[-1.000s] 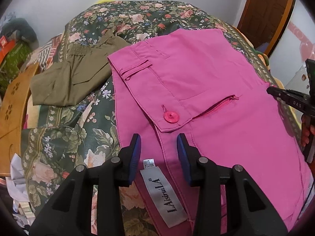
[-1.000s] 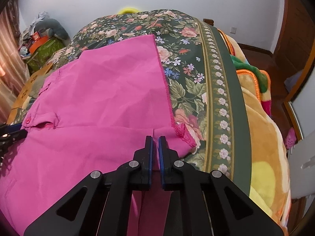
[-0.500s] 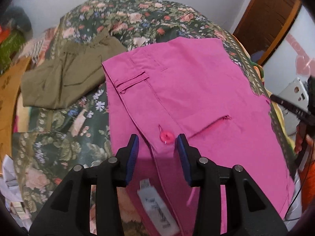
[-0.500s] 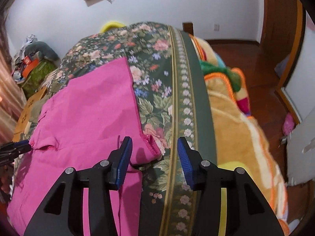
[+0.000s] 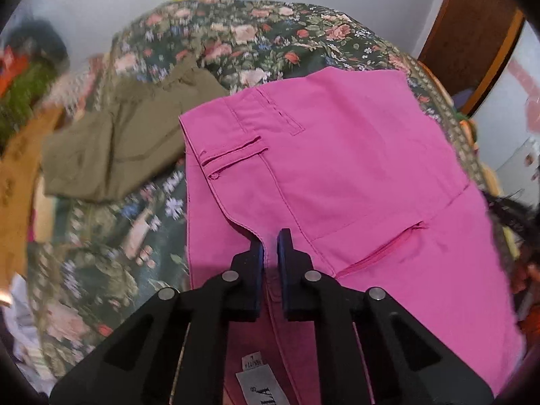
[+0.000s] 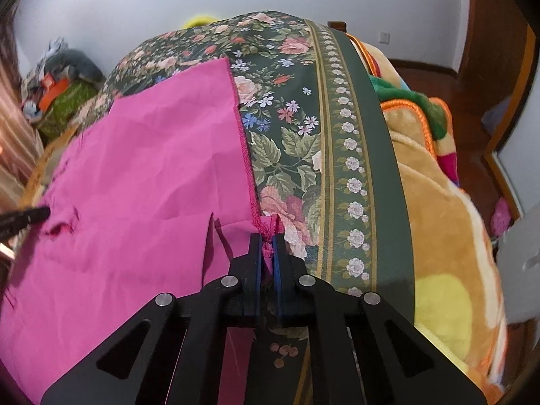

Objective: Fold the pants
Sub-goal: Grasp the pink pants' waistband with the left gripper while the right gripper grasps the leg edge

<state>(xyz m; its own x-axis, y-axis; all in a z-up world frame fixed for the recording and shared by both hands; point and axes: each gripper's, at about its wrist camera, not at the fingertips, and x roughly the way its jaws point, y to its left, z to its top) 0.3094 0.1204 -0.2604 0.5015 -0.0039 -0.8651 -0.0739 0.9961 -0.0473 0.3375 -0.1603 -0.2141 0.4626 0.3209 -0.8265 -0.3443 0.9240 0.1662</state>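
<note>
Bright pink cotton pants [image 5: 337,175] flat on floral bedspread [image 6: 287,128], left tongs [image 5: 269,246] clamped on waistband flap, right tongs [image 6: 266,246] clamped on frayed hem corner, olive garment [image 5: 125,148] at 10 o'clock

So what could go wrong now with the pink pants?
1. The right gripper pinches only the frayed hem corner of the pink pants, so the cloth could slip out when lifted.
2. The left gripper is shut on the waistband edge; if it caught just one layer, the fold may come out crooked.
3. The olive garment lies right beside the pants and might get dragged along.
</note>
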